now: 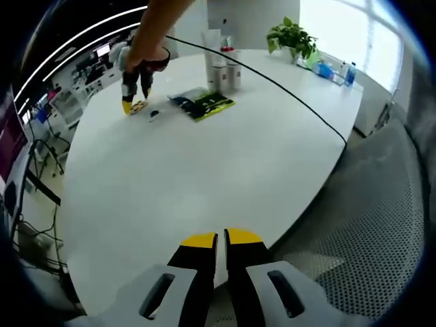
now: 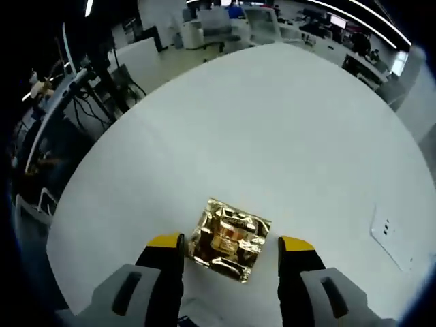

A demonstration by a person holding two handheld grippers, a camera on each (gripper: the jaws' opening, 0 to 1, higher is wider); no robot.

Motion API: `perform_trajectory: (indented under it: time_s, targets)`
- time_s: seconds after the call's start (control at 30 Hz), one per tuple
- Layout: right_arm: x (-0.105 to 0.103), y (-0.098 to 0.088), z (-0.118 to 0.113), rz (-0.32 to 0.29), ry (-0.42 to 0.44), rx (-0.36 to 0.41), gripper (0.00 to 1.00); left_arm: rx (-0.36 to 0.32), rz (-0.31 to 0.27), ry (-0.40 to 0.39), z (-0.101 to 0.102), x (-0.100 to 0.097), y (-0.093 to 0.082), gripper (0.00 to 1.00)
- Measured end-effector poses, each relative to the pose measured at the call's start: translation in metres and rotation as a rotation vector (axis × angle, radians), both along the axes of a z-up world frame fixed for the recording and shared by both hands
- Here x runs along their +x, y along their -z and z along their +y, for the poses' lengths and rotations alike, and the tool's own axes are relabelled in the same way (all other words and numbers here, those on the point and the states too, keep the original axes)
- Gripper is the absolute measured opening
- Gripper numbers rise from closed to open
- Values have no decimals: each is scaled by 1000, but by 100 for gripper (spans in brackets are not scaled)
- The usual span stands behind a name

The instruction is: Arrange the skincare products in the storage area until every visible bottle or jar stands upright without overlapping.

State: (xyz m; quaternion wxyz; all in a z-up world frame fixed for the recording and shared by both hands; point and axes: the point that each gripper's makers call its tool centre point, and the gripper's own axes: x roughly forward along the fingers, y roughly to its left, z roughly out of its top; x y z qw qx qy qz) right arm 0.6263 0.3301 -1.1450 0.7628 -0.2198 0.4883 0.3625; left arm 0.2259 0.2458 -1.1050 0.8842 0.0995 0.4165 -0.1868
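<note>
Skincare products first: a cluster of tall pale bottles standing upright far across the white table, with a flat green-and-black packet lying just in front of them. Over in the right gripper view, a crinkled gold foil sachet lying flat on the tabletop, squarely between the yellow-tipped jaws. Right gripper spread wide, straddling the sachet, nothing pinched yet; seen too in the left gripper view, tips down at the table, a person's hand on top. Left gripper hanging back at the near edge, jaws nearly together with only a thin slit between, holding nothing.

Handling, as a guess: sachet looks feather-light, thin, soft and crumply, foil probably slick, liable to buckle or skate away under a squeeze. Best bite likely across the two side edges, low and close to the table, gently. Won't stand up by itself, most likely. Bottles look rigid, smooth and tall, so tippy; mid-body grip looks safest. Small dark bit beside the packet, too tiny to name.
</note>
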Motion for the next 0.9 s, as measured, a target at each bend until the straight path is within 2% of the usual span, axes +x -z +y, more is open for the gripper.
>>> perform_trajectory:
  time_s: [0.1,0.17,0.3,0.4,0.63,0.77,0.9]
  targets:
    - [0,0,1,-19,-42,-27,54,1,4,3,-1,-1,1,0]
    - [0,-1,2,-19,-64,-18,53,-1,5,4,-1,-1,1,0]
    - [-3,-2,5,-25,-128,-12,44,0,7,9,-1,-1,2,0]
    - [-4,-3,7,-29,-135,-13,38,-2,8,6,-1,-2,2,0]
    - [-6,-4,9,-35,-179,-18,34,-1,6,4,1,-1,2,0]
    - [-11,-6,13,-30,-185,8,33,2,3,2,1,-1,2,0]
    - [-12,-9,12,-46,-208,-4,32,1,1,-1,2,-1,1,0]
